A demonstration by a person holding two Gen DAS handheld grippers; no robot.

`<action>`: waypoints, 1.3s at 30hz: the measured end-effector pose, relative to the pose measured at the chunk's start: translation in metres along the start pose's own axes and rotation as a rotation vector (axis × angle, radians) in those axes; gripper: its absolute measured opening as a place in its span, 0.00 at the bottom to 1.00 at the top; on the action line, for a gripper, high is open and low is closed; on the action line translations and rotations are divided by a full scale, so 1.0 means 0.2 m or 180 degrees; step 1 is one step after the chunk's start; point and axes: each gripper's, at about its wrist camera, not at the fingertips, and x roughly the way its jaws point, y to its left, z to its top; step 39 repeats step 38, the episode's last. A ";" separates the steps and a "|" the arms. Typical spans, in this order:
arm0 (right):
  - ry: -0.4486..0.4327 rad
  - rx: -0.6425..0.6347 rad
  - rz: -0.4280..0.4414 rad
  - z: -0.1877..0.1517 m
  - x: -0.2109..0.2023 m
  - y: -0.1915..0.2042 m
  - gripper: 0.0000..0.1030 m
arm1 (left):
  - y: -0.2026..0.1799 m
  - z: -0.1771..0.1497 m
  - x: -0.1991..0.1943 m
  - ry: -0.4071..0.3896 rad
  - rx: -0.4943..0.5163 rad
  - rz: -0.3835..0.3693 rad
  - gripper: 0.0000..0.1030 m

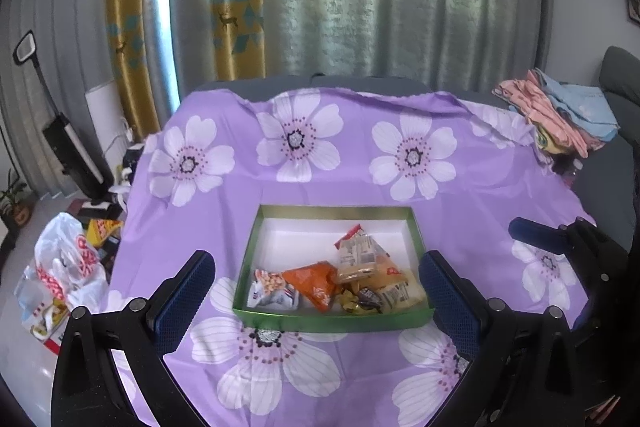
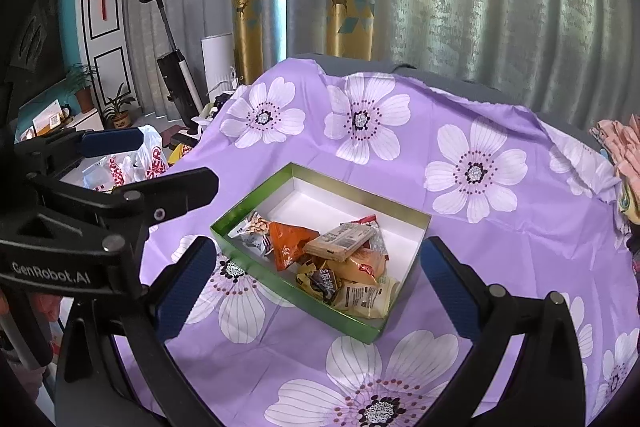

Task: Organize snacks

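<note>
Green box (image 1: 332, 321) near the front edge of the table, on the purple flowered cloth (image 1: 360, 163), long side facing the grippers. Inside, bunched against the near wall: white peanut packet (image 1: 272, 293) toward the near left corner, orange packet (image 1: 314, 283) beside it, clear-wrapped biscuit packs (image 1: 360, 255) and dark-and-yellow sweets (image 1: 362, 301) toward the near right corner; far half of the box bare white. Left gripper (image 1: 316, 301) spread wide, holding nothing, hanging above the near edge of the box. Right gripper (image 2: 316, 279) likewise wide apart and empty, looking onto the box from its right corner. No loose snacks visible on the cloth. Probably at the close of the gathering step, or between picks. Next, likely: either fetching more from outside the views, or tidying the heap across the bare far half, calling for a descent onto a single packet without dragging its neighbours.
</note>
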 end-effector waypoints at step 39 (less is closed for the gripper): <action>-0.0120 -0.0031 0.0013 0.07 -0.10 0.03 1.00 | -0.01 0.06 -0.09 -0.0134 0.0014 0.0092 0.99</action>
